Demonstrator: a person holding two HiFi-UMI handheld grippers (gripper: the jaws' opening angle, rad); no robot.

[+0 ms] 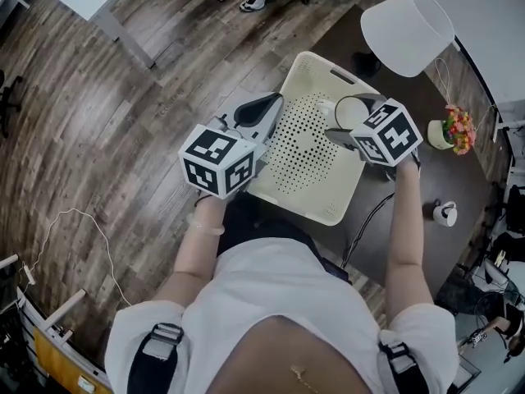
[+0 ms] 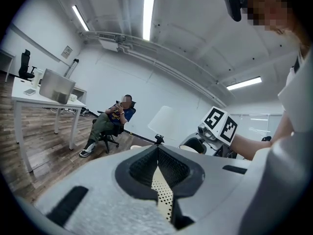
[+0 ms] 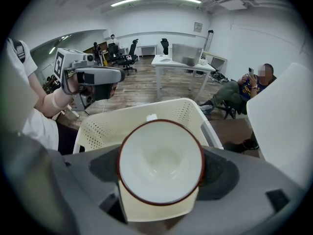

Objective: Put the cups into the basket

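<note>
A cream perforated basket (image 1: 344,208) stands on the dark table in the head view. My right gripper (image 1: 353,115) hangs over the basket's right part, pointing steeply down, shut on a white cup with a dark red rim (image 1: 351,110). In the right gripper view that cup (image 3: 161,163) fills the space between the jaws, its mouth facing the camera, with the basket's rim (image 3: 146,110) just beyond. My left gripper (image 1: 275,105) is level at the basket's left rim, jaws shut with nothing in them; its tips (image 2: 157,151) meet. A second small white cup (image 1: 445,213) stands on the table at the right.
A white lampshade (image 1: 408,19) and a small flower pot (image 1: 455,130) stand at the far right of the table (image 1: 426,179). A cable (image 1: 365,220) runs near the basket's right front. A person sits on a chair (image 2: 115,119) across the room, beside a white desk (image 2: 39,99).
</note>
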